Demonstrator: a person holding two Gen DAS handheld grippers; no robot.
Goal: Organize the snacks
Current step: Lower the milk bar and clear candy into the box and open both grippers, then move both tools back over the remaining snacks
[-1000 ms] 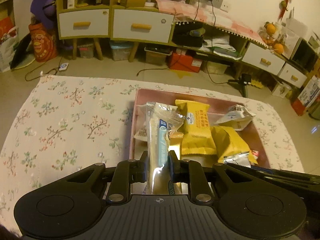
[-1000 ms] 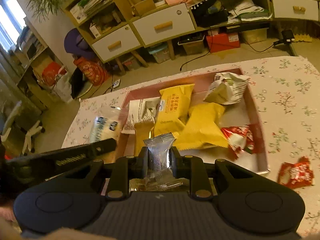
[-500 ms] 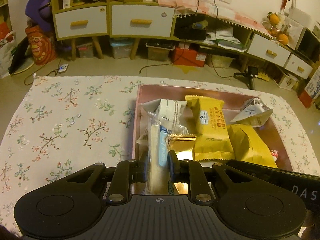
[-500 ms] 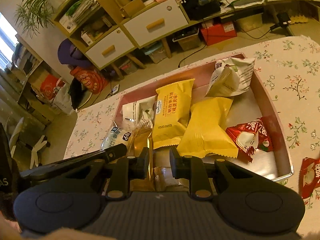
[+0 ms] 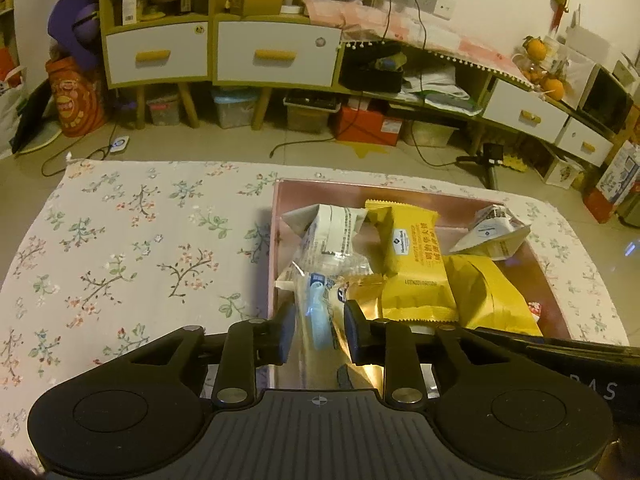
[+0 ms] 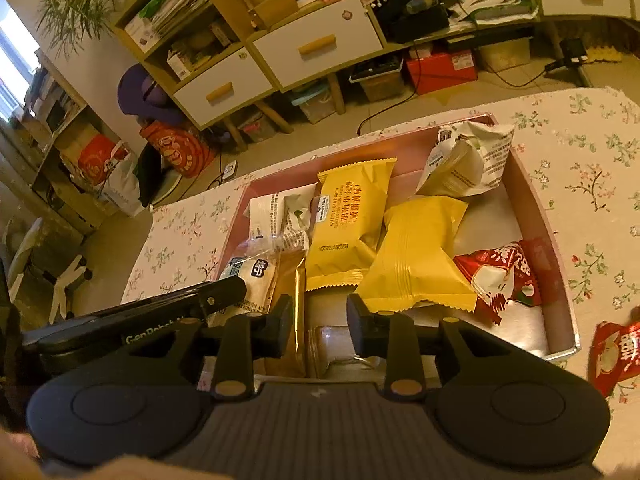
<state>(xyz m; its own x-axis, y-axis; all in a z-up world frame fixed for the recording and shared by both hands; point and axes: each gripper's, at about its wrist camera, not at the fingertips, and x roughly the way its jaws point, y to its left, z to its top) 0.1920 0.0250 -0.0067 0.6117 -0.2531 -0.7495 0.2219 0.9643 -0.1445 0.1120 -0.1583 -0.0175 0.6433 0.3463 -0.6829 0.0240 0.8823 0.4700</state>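
A pink tray on the flowered cloth holds several snack packets: two yellow ones, white ones and a red one. My left gripper hangs over the tray's near left corner, its jaws opening. A clear packet with a blue label lies loose between them. My right gripper is over the tray's near edge, its jaws also opening. A small silvery packet lies in the tray below them, beside a gold packet. The pads touch neither.
Another red packet lies on the cloth outside the tray's near right corner. The left tool's black body shows at the left of the right wrist view. Drawers and shelves stand across the floor.
Both grippers went from shut to jaws apart. The clear blue-labelled packet came down into the tray. The silvery packet left the right jaws and now lies in the tray.
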